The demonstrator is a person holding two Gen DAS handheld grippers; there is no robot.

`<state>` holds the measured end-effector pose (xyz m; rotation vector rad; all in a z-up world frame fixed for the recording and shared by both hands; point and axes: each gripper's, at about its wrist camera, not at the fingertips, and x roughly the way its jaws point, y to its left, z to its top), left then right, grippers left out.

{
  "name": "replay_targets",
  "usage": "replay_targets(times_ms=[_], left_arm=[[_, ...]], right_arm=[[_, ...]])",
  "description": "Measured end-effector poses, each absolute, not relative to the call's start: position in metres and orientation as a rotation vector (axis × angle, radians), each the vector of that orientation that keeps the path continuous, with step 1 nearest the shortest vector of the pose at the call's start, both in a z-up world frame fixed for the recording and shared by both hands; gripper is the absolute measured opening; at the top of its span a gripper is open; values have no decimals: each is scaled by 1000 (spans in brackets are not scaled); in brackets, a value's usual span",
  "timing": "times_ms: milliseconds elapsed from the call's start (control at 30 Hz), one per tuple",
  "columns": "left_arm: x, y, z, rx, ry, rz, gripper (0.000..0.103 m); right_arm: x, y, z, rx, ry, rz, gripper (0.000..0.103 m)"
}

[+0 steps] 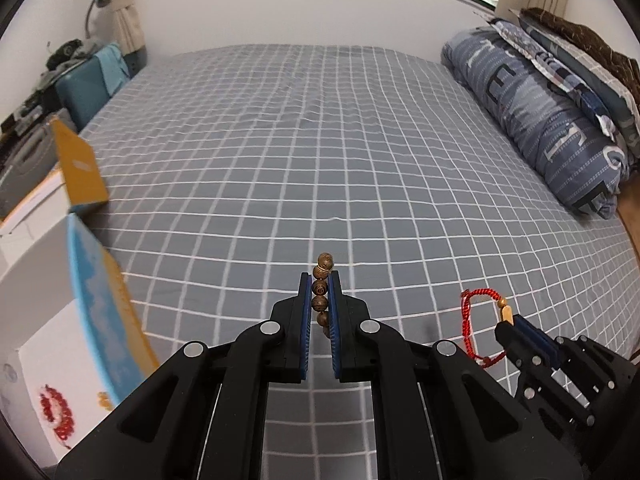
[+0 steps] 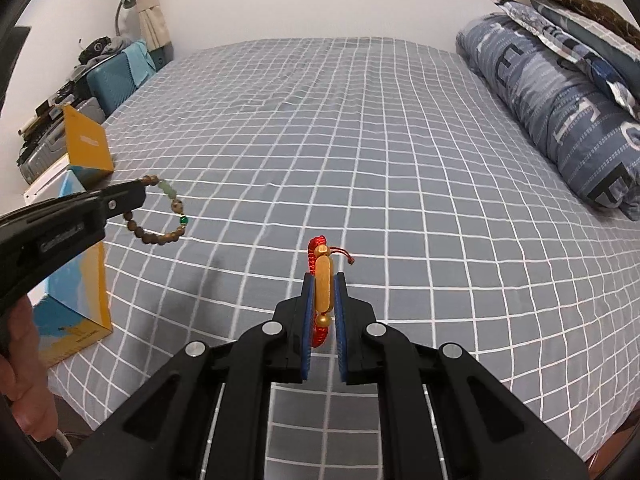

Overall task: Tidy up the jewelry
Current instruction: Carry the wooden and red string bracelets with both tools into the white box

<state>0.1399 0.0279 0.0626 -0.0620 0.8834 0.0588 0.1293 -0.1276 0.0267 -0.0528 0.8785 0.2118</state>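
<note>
Checked bedding (image 1: 320, 140) lies under both grippers. Left gripper (image 1: 320, 280) clamps the wooden bead bracelet (image 1: 322, 276); right gripper (image 2: 325, 280) clamps the red cord bracelet (image 2: 323, 280). Nearer the left gripper, the open box (image 1: 44, 340) sits at its eight o'clock.

Wooden bead bracelet (image 1: 322, 292) and red cord bracelet (image 2: 322, 292) (both lifted).

I see matt black plastic on my left gripper (image 1: 320, 280), with ribbed blue pads gripping a bracelet of smooth, grained wooden beads (image 1: 321, 288). At four o'clock, the red bracelet (image 1: 476, 328) looks like braided cord. The checked bedsheet (image 1: 320, 140) is soft matt cloth.
</note>
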Motion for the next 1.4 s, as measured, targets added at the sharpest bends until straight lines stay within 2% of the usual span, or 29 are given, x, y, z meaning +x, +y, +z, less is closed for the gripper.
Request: replay_targets(times_ms=[700,1067,1400], left_arm=[[36,174,117,-167,790,344,8],[-26,271,101,-270,795,509,8],[-52,328,51,-357,895,595,8]], right_arm=[[108,15,90,-95,802,434,9],[78,133,97,-182,781,639,9],[67,219,48,-312,858,726,9]])
